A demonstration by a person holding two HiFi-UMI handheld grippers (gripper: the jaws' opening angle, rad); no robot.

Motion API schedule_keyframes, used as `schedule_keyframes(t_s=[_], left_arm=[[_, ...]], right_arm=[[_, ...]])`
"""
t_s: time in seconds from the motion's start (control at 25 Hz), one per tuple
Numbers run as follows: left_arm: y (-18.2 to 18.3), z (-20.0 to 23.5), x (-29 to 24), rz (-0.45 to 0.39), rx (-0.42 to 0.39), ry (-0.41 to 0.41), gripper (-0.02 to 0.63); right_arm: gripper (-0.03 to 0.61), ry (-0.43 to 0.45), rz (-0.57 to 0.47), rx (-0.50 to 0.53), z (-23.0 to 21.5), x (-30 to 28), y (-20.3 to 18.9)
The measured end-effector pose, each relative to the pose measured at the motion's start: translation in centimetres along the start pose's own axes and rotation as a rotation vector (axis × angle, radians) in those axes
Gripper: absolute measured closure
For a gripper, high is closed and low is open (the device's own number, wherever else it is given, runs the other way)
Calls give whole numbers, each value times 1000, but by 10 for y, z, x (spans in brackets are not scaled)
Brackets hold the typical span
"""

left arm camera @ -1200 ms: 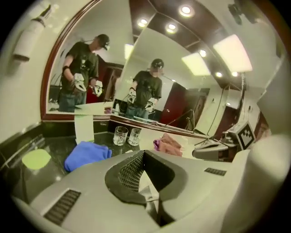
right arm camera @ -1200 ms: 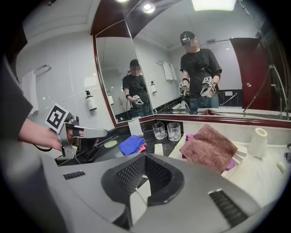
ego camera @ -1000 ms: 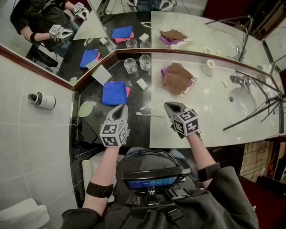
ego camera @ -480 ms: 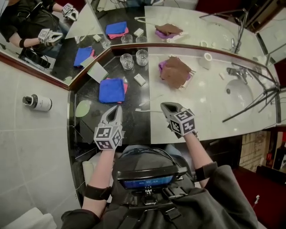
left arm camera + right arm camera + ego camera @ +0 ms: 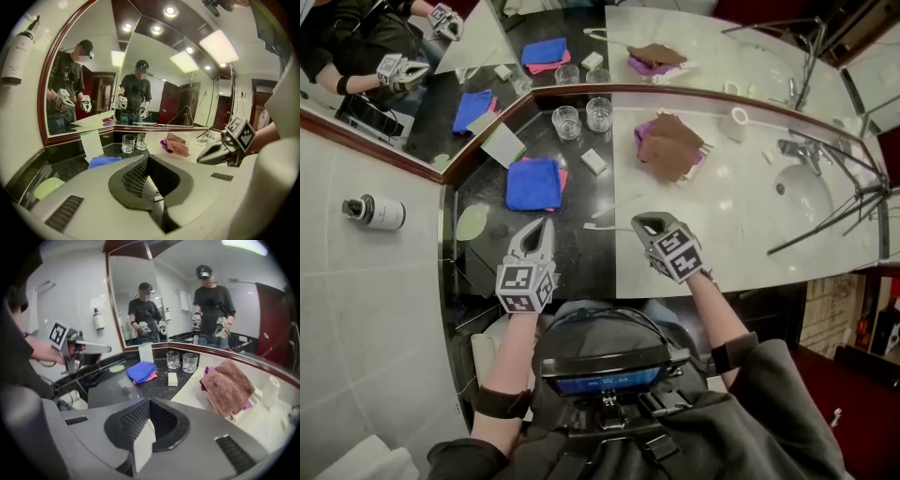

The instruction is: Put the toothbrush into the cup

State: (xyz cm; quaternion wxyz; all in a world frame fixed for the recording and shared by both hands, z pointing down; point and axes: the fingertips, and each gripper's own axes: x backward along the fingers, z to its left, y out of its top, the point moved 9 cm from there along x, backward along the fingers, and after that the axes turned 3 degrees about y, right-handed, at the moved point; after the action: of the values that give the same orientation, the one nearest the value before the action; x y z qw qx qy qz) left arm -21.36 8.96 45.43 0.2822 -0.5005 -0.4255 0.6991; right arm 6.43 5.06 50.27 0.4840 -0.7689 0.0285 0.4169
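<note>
White and slim, the toothbrush (image 5: 605, 226) lies on the surface (image 5: 731, 230) just beside the right tool (image 5: 639, 223), closed and empty like the left tool (image 5: 545, 225), so the approach seems in hand; next the right tool must open over it, the glass cup (image 5: 598, 113) standing well beyond.

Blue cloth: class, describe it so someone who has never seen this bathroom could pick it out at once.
Find the long counter under the mirror; go to its dark part at the left end. The blue cloth lies folded there, nearer the person than the two glasses, on a pink cloth whose edge shows. The brown cloth, over a purple one, lies on the white part.
</note>
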Motion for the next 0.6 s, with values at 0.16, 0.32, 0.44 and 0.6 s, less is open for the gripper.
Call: schedule_keyframes(t_s=[0.16, 0.32, 0.44, 0.6], left_arm=[[-4, -1, -7, 8, -7, -15, 614], [-6, 0, -12, 10, 12, -31, 614], [-10, 0, -14, 13, 25, -33, 614], [-17, 5, -12, 27, 34, -29, 614]], right_arm=[[556, 83, 200, 326, 21, -28, -4], [465, 176, 325, 469, 30, -58, -7], [439, 233, 415, 590, 34, -80, -12], [436, 283, 536, 745, 34, -106, -20]])
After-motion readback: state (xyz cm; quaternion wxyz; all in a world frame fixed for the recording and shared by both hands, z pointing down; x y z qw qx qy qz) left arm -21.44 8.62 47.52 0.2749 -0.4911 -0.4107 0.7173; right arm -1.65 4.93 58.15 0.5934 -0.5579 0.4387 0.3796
